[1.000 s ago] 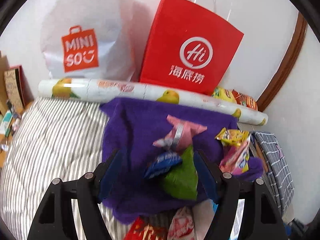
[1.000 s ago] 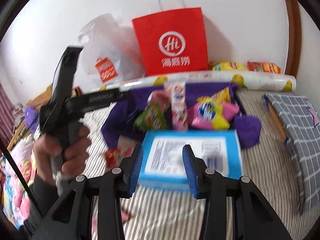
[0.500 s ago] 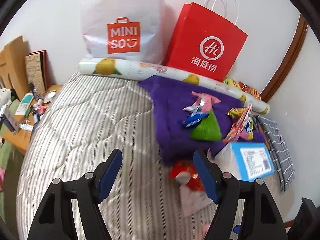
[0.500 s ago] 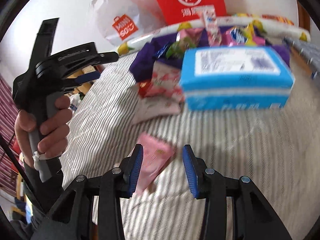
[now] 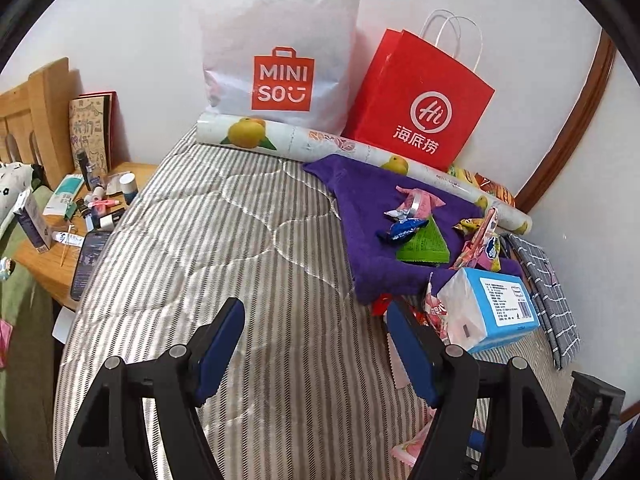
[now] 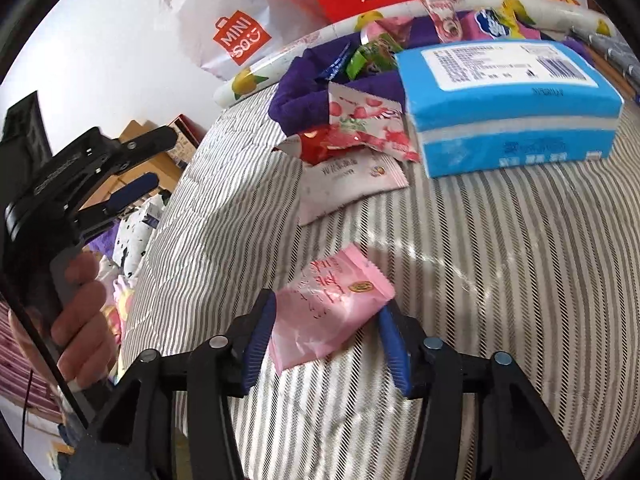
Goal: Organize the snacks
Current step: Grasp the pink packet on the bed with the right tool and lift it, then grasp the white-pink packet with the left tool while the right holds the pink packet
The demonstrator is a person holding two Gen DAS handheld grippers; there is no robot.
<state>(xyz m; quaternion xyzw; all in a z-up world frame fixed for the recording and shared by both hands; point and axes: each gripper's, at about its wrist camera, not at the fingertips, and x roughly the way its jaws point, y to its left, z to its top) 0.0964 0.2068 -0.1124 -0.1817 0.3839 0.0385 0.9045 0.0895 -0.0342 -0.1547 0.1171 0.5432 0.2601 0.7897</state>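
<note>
Bed [image 6: 500, 240] holds a snack pile [image 6: 360, 128] far on the purple cloth [image 5: 372, 208]. My right gripper [image 6: 326, 344] sits wide around the near pink packet [image 6: 328, 312], not yet squeezing; next, close. Left gripper [image 5: 316, 344] wide, empty.

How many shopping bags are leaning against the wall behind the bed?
2. A white plastic bag stands on the left and a red paper bag on the right, side by side behind the long roll. Others may be hidden out of view.
</note>
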